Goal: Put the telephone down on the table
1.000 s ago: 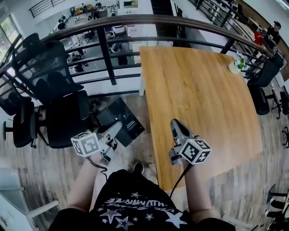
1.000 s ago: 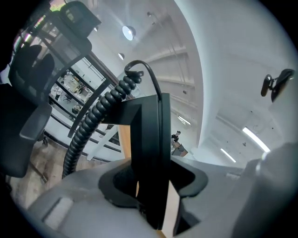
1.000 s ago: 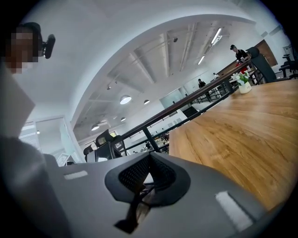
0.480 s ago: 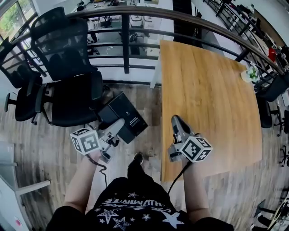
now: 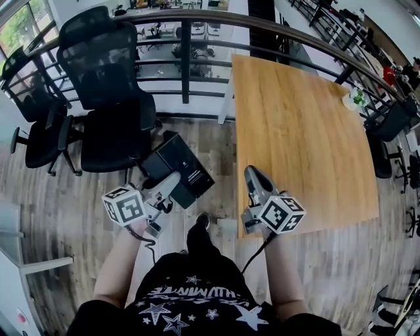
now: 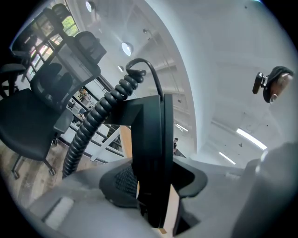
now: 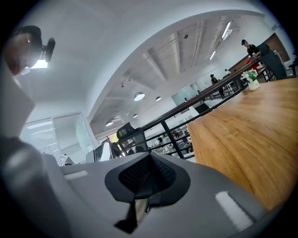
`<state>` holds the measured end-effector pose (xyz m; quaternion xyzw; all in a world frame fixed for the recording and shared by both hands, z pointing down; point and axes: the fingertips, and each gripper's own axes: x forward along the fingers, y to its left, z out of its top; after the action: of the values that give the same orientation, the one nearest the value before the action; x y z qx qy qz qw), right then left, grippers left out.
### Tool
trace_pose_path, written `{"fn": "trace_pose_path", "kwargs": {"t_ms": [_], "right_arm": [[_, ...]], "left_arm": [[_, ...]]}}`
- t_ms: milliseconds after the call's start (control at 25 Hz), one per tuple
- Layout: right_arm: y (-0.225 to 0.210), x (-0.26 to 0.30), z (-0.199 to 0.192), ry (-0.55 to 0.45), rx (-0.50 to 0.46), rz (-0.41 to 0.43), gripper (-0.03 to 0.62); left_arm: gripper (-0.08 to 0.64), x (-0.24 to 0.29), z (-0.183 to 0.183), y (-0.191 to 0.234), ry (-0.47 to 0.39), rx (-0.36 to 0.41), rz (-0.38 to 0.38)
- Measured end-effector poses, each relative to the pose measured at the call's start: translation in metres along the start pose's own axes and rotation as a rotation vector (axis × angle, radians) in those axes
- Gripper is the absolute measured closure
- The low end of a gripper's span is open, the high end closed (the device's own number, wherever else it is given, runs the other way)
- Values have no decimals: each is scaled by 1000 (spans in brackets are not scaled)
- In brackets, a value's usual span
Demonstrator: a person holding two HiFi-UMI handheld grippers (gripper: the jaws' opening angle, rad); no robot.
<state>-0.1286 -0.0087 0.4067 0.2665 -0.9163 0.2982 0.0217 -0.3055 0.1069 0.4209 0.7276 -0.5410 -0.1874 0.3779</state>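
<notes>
A black telephone (image 5: 177,172) hangs over the wood floor left of the table, with my left gripper (image 5: 172,184) shut on it. In the left gripper view the telephone (image 6: 151,153) stands edge-on between the jaws of the left gripper (image 6: 153,186), and its coiled cord (image 6: 93,128) curls up to the left. My right gripper (image 5: 252,176) is shut on nothing and hovers over the near left corner of the wooden table (image 5: 302,131). From the right gripper (image 7: 148,179) the tabletop (image 7: 251,139) stretches away to the right.
Black office chairs (image 5: 105,85) stand to the left by a dark railing (image 5: 197,20) that runs behind the table. A small potted plant (image 5: 354,100) sits at the table's far right edge. More chairs (image 5: 387,125) stand to the right.
The view has swung: the chairs have shifted right and nearer, and the table's near edge sits higher. Both grippers keep their places in view, the left still gripping the telephone.
</notes>
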Motion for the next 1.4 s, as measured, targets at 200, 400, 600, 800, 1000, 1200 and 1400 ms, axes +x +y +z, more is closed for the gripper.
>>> {"fn": "trace_pose_path", "kwargs": {"t_ms": [200,400,600,800,1000,1200,1400], "right_arm": [[40,-41,-7,-7,-23,-15,594],[60,-81,-8,-11,-48,-51,594],[55,-103,1,-25,-72,-56,594],[51,-115,-8,-8,-81,-2,593],[19,-131,-12,11,-75,29,594],[-32,-170,7,23,-81,56,594],[-73,-204,21,42,-81,82,594]], "left_arm": [[376,-38,-10,-24,-4,-3,-20],[376,-63,-25,-46,6,-21,-49],[376,-66,-45,-65,-5,-25,-70],[376,-63,-65,-84,-23,-14,-63],[377,-42,-89,-98,-55,-18,-46],[377,-7,-121,-136,-97,-40,-26],[377,24,-145,-169,-136,-31,-14]]}}
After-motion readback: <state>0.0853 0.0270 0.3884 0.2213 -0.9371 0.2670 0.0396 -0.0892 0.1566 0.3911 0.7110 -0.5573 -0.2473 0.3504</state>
